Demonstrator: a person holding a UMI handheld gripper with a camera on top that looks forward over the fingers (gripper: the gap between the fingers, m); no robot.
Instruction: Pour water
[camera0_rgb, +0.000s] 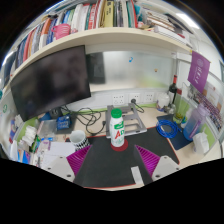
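Observation:
A white bottle (118, 132) with a green cap and a red label stands upright on the desk, just beyond my fingertips and about midway between them. To its left sits a white cup (78, 141) with a dark inside, close to the left finger (74, 157). My gripper (112, 160) is open. Its magenta pads are spread wide and nothing is between them. Under the fingers lies a dark grey mat (104, 168).
A black monitor (50, 80) stands at the back left, with a shelf of books (90, 18) above it. A blue container (167, 128) and other clutter sit to the right of the bottle. More small items crowd the desk's left side (30, 135).

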